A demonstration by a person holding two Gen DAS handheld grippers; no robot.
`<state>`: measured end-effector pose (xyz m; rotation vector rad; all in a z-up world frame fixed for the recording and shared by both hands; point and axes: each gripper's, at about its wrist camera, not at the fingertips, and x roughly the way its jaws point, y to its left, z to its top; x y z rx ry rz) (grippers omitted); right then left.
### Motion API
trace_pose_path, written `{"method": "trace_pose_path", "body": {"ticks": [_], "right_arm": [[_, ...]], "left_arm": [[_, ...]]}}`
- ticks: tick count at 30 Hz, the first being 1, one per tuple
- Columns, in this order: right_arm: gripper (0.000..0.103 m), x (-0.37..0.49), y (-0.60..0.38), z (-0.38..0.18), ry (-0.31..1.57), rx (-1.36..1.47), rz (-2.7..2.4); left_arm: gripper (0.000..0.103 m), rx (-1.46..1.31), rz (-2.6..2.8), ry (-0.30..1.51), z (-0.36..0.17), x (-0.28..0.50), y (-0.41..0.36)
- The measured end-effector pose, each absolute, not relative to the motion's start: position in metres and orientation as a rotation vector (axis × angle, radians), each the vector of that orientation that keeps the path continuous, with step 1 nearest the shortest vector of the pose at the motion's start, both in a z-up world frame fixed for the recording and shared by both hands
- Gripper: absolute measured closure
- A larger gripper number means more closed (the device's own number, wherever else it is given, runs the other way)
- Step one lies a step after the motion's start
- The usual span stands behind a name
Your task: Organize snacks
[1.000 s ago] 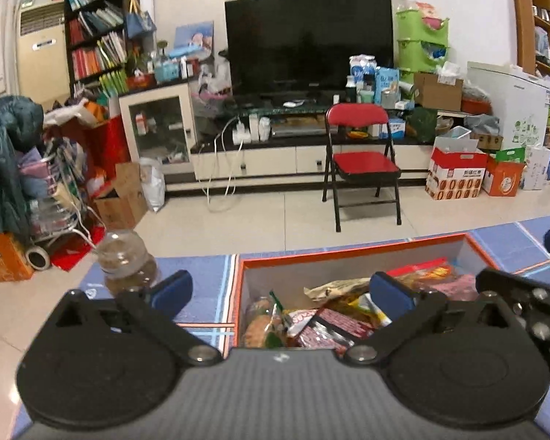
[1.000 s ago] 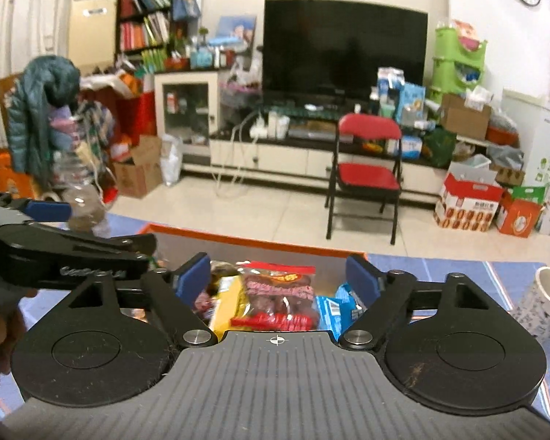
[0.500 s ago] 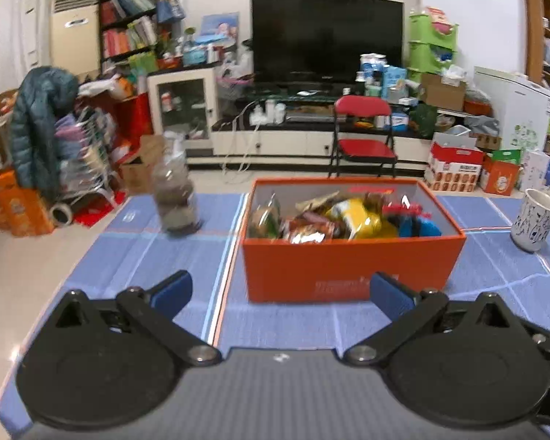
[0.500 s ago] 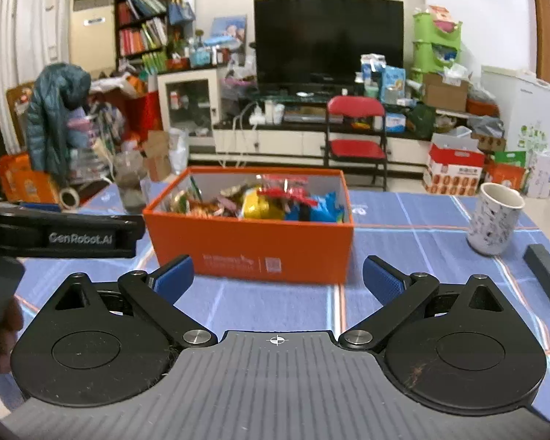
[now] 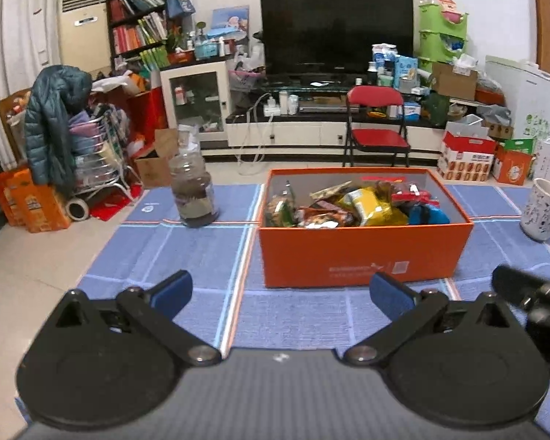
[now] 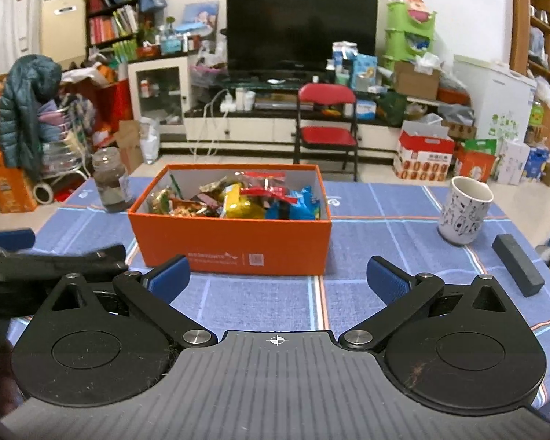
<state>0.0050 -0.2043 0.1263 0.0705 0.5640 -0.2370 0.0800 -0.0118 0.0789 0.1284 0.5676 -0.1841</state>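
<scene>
We hold both grippers back from the orange box, which stands on the blue-clothed worktop with the snack packets heaped inside it. The right gripper has just been spreading its fingers and now has them wide with nothing between them; the left gripper likewise shows its fingers apart and empty.

We judge the packets light, crinkly and slippery, soft enough to crush, so a gentle pinch on a sealed edge or a raised corner looks safer than a squeeze across the middle. The box itself seems to be stiff card; we would take it by a side wall, not by its rim alone.

The right wrist view shows, right of the box, a patterned mug in full and a dark bar just beyond it; the left view catches the mug only at its edge and misses the bar. The left view gives the clearer look at the glass jar left of the box.
</scene>
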Motion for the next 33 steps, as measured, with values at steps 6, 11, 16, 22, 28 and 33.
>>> {"method": "trace_pose_path", "body": {"ticks": [6,11,16,22,28,33], "right_arm": [[0.008,0.013,-0.19,0.129,0.584,0.043,-0.233],[0.008,0.017,-0.186,0.124,0.605,0.04,-0.229],[0.008,0.017,-0.187,0.123,0.602,0.039,-0.23],[0.008,0.015,-0.188,0.121,0.598,0.031,-0.229],[0.008,0.015,-0.188,0.121,0.595,0.029,-0.226],[0.008,0.016,-0.186,0.121,0.593,0.025,-0.221]], "left_arm": [[0.001,0.132,-0.143,0.568,0.072,0.083,-0.004],[0.001,0.104,-0.134,0.572,0.071,0.085,-0.002],[0.001,0.066,-0.143,0.588,0.071,0.088,0.0],[0.001,0.05,-0.147,0.602,0.07,0.087,0.001],[0.001,0.051,-0.128,0.604,0.071,0.087,0.001],[0.001,0.05,-0.142,0.619,0.069,0.088,0.003]]}}
